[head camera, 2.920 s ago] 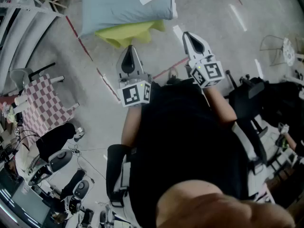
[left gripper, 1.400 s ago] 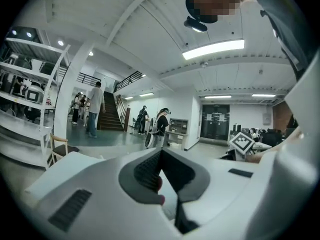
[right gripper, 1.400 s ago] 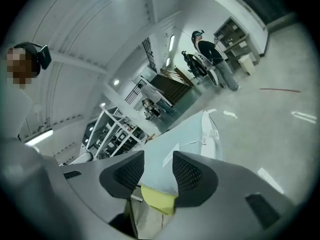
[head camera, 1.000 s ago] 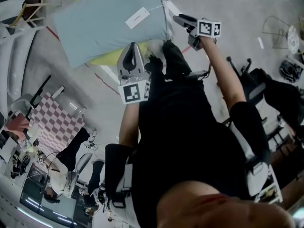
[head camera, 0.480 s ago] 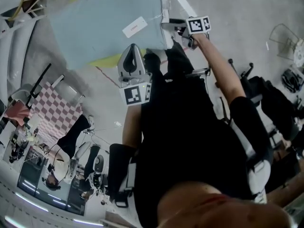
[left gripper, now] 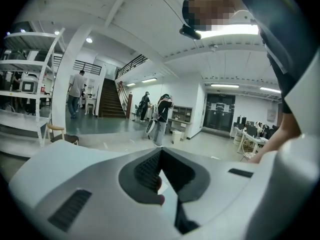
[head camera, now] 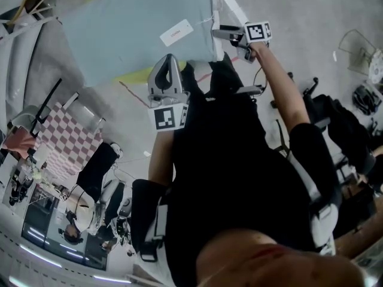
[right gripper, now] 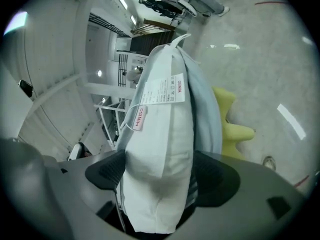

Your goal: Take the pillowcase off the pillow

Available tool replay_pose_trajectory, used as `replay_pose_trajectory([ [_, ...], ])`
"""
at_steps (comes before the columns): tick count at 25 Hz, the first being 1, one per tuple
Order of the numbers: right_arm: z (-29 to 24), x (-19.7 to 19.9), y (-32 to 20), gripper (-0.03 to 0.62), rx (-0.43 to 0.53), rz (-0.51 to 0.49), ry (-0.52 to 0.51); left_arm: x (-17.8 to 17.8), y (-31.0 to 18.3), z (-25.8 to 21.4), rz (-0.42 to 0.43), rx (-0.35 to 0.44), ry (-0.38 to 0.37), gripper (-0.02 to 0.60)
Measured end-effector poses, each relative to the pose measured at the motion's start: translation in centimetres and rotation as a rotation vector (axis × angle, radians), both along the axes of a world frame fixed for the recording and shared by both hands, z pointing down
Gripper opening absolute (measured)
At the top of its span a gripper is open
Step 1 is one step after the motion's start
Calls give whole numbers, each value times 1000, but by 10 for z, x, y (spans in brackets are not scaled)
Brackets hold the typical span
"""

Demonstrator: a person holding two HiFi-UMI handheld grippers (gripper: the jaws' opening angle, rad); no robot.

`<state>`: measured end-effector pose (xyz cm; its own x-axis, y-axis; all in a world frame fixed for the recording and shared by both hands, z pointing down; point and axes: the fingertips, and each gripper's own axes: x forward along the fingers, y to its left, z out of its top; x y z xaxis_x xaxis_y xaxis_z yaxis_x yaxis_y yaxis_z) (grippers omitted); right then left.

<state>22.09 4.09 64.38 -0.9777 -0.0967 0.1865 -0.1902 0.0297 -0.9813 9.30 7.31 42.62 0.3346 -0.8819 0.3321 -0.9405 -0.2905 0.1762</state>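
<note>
Between the jaws of the right gripper (head camera: 220,33) stands the white end of the pillow (right gripper: 157,184), bare at the open mouth of the pale blue pillowcase (head camera: 119,31). The rest of the pillow is inside the pillowcase, which lies over a yellow cloth (head camera: 134,76). These jaws have just been opening and stand wide, one pad on each side of the pillow end, not yet squeezing it.

Probable step: secure the pillow so the pillowcase can be drawn off.

- Close on the pillow alone. The pillowcase edge lies close to one pad; if it is caught in the bite, both will move together.
- Take a deep bite, because soft filling is likely to slip out of a shallow one.
- Keep the label (head camera: 176,33) and its cord out of the jaws.

The left gripper (head camera: 169,58) is just beside the near edge of the pillowcase, jaws together and empty. It should open, pinch only pillowcase fabric near the mouth, then pull along the pillow's length, away from the right gripper.
</note>
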Motion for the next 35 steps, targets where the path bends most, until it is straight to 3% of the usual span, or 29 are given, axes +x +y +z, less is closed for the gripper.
replay_pose_trajectory([
  [5, 9, -10, -2, 396, -15, -11, 23, 3, -10, 4, 29, -5, 7, -6],
  [8, -11, -22, -7, 408, 24, -17, -70, 6, -12, 6, 41, -6, 10, -6],
  [9, -7, -23, -8, 408, 25, -30, -47, 6, -13, 7, 41, -7, 12, -6],
  [12, 28, -9, -2, 408, -19, -63, 161, 7, -10, 12, 41, -18, 11, -6],
  [13, 31, -9, -2, 408, -11, -70, 170, 7, -9, 15, 43, -20, 7, -6],
  [15, 24, -11, -5, 403, 8, -81, 142, 7, -9, 19, 37, -21, 6, -6],
  [17, 16, -12, -3, 329, -12, -76, 106, 4, -5, 25, 22, -31, 5, -6],
  [19, 2, -18, -2, 270, -12, -58, 2, -1, 1, 35, 7, -50, 0, -6],
  [23, -15, -21, -9, 225, 60, -40, -80, -17, 11, 56, 6, -83, -43, -6],
  [27, -34, -22, -12, 199, 101, -39, -108, -31, 21, 69, 15, -113, -80, -6],
  [32, -56, -25, -14, 206, 59, -2, -257, -39, 21, 66, -7, -108, -53, -6],
  [35, -24, -20, -13, 216, -1, 54, -210, -44, 19, 64, -2, -101, -47, -6],
])
